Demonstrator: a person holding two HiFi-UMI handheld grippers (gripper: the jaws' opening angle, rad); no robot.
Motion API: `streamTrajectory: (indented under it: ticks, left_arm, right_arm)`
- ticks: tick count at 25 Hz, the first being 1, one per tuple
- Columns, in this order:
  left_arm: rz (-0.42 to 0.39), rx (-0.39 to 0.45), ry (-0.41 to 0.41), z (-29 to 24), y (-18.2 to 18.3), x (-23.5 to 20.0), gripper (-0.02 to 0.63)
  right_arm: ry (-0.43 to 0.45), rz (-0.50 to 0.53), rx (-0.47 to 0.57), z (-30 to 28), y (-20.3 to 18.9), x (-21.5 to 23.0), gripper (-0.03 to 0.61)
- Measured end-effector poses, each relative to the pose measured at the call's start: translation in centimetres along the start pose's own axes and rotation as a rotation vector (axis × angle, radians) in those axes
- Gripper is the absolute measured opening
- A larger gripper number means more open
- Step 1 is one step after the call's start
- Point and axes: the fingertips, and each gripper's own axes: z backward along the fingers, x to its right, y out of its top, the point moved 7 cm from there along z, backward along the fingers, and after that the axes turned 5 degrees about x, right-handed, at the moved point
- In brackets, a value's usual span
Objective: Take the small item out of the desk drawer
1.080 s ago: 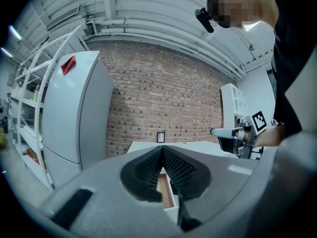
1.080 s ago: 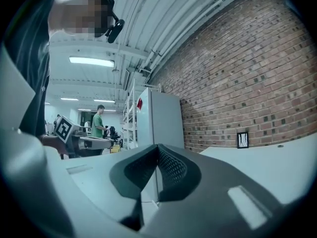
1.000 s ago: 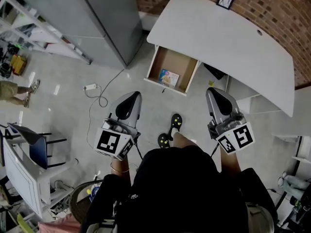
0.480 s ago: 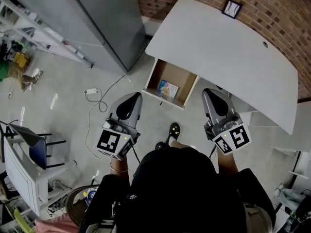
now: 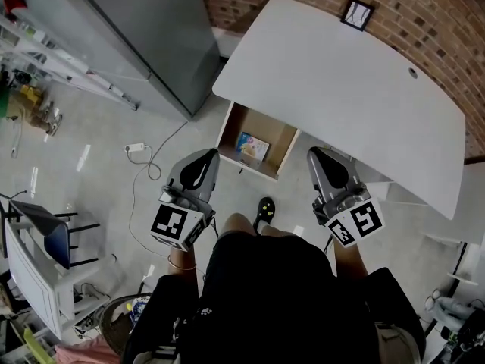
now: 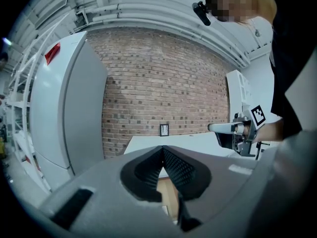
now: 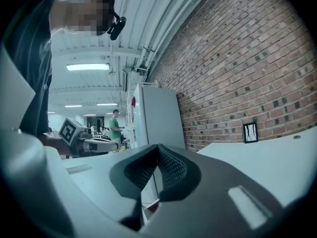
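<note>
Desk drawer (image 5: pixel 244 120): small item (image 5: pixel 252 146) inside, ahead of left tool (image 5: pixel 208 155), right tool (image 5: pixel 314 155) (both closed, empty).

The counter (image 5: pixel 341 82) is white. Its drawer (image 5: pixel 276 144) is tan inside, and the item (image 5: pixel 251 146) in it is pale blue with yellowish patches. The wall (image 5: pixel 424 14) behind the counter is red-brown brick, and the frame (image 5: pixel 355 11) against it is black around white. The left tool (image 5: pixel 203 159) and right tool (image 5: pixel 318 156) are grey, with black-and-white square markers. The floor (image 5: pixel 98 127) is pale grey.
</note>
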Motion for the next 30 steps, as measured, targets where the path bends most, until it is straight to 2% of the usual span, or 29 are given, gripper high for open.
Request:
streamTrajectory:
  ticks: [5,10,15,30]
  left_arm:
    - [-0.028,-0.039,-0.015,-1.6,-1.0,-1.0,-0.002]
    - [-0.071,-0.085,-0.068,-3.1,-2.1,-3.1,0.000]
    - [-0.061,-0.134,-0.124,-5.0,-3.8,-5.4,0.005]
    - [-0.084,-0.267,-0.265,-10.7,-13.6,-9.5,0.008]
  right_arm:
    - [-0.013,-0.023,-0.025,-0.7,-1.2,0.8,0.009]
    - [-0.038,-0.037,-0.050,-2.1,-2.5,0.7,0.009]
    - [-0.083,-0.047,-0.073,-3.6,-4.4,0.8,0.009]
    - [-0.182,-0.063,-0.210,-6.7,-13.7,2.2,0.009]
